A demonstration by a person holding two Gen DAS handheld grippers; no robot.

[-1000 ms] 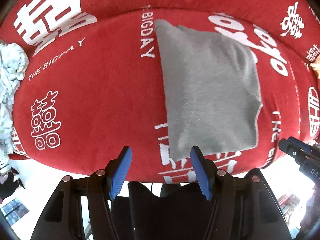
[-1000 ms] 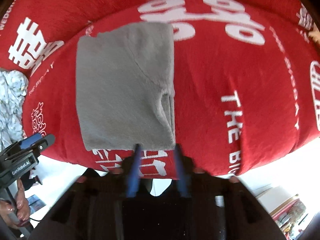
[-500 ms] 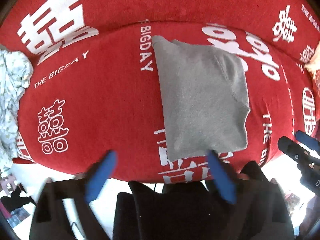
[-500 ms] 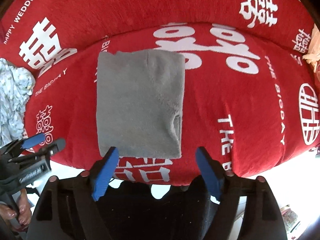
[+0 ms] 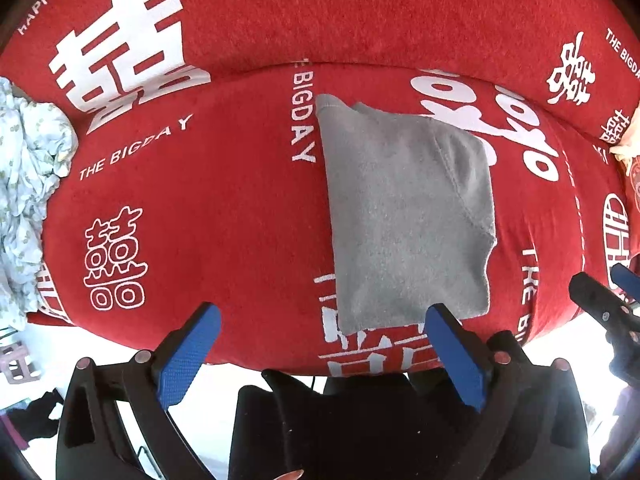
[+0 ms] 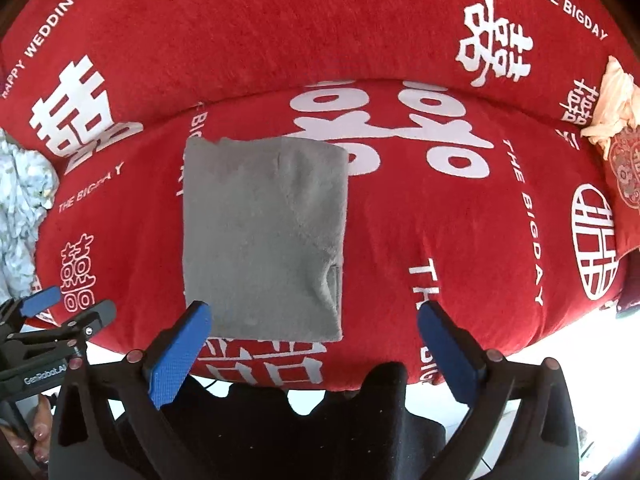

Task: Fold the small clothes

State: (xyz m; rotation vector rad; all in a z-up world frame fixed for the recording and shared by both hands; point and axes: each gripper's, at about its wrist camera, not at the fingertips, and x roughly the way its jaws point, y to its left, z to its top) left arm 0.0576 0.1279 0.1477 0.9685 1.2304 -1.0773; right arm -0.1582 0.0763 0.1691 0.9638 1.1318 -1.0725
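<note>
Folding looks done for the gray cloth, a neat square mid-frame on the red cover, while both the left gripper and the right gripper have just opened wide, holding nothing, and the crumpled pale cloth at the left edge still waits.

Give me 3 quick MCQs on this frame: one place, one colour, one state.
1. Where does the grey cloth lie?
A. on the red cover
B. on the floor
C. in the right tool

2. What colour are the tools' pads?
A. green
B. blue
C. yellow

3. What state is the grey cloth in?
A. crumpled in a heap
B. hanging from a tool
C. folded into a flat rectangle

Answers:
1 A: the cloth rests flat on the red cover with white print, near its front edge.
2 B: both the left tool and the right tool show blue textured pads.
3 C: its edges are straight and layers show at one corner; both tools' jaws have just been opening and now stand wide with nothing between them.
</note>
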